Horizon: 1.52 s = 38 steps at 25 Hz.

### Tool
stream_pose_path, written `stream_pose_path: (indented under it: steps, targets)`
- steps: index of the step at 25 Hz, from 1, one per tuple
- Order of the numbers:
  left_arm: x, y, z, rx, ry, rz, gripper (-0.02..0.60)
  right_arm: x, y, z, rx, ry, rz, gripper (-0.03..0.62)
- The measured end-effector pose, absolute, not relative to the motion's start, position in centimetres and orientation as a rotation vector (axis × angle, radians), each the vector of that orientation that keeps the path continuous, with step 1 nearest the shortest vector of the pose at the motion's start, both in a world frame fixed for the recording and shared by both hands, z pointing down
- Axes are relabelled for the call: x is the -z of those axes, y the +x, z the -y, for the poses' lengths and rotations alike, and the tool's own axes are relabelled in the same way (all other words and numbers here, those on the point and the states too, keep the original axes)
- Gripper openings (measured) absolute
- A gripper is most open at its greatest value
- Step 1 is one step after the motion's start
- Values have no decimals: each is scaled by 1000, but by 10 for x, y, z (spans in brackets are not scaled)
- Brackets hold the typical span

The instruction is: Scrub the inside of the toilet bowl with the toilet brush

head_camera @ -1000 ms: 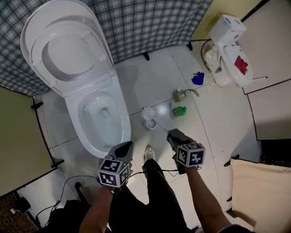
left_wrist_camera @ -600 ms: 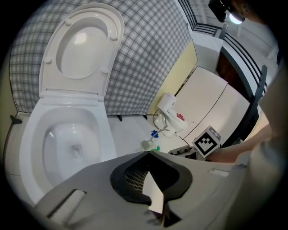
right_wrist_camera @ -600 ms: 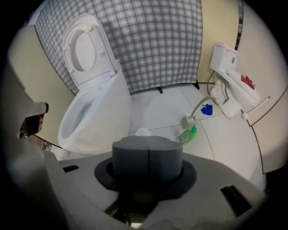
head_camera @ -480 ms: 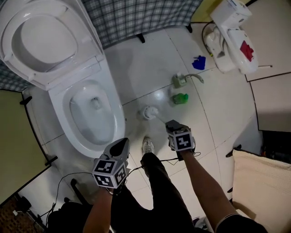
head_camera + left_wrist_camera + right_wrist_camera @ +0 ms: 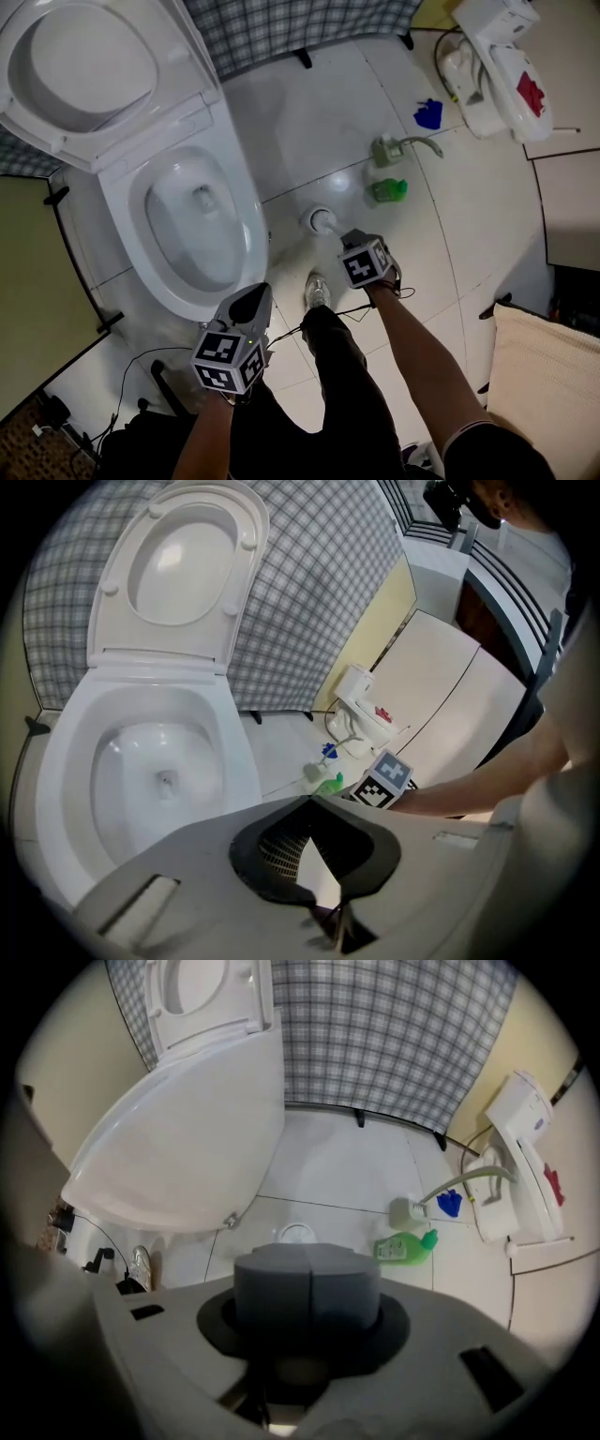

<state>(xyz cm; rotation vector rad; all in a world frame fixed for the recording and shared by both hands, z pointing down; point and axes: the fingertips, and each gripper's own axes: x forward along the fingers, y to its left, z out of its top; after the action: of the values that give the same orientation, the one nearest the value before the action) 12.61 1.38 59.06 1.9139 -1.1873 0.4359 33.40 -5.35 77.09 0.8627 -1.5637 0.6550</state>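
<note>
The white toilet stands with lid and seat up, its bowl showing at the left of the head view. On the floor tiles right of it rests the toilet brush's white holder. My right gripper points straight down just over it, shut on the brush's grey handle, which fills the space between the jaws. My left gripper hovers by the bowl's front rim, its tips together and nothing in them.
A green bottle, a pale spray bottle and a blue item lie on the tiles to the right. A white unit with a red label stands in the far corner. A checked curtain hangs behind; cables trail at the lower left.
My right gripper has sunk toward the holder and turned to point straight down, with the handle in it. My left gripper has dropped a little beside the bowl.
</note>
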Motion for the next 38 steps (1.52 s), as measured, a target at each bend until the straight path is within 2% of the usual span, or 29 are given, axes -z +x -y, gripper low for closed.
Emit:
stream_pose_path:
  steps: [14,15,16,21,27,31,35,38]
  targets:
    - [-591,114,-6,-439,1921,1193,10,-803,311,72,-647,828,1526,173]
    - [-589,113,-5,-439,1923,1192,10,-800,310,74,-665,838,1537,200]
    - [-587,111,-4,-438,1925,1191,11,-794,310,75,-684,856,1547,263]
    - [-567,96,4,-420,1942,1197,10,-738,312,84,-713,958,1582,279]
    - [-501,69,9,-379,1980,1243,9,-612,279,87,-713,1033,1840,278]
    - [-442,47,22,-328,2030,1293,10,-498,211,97,-868,1008,2223,71]
    - [-383,28,19,-276,2074,1340,11,-398,162,99,-923,990,2457,8]
    - [-343,16,15,-267,2132,1365,11,-338,125,95,-844,892,2601,0]
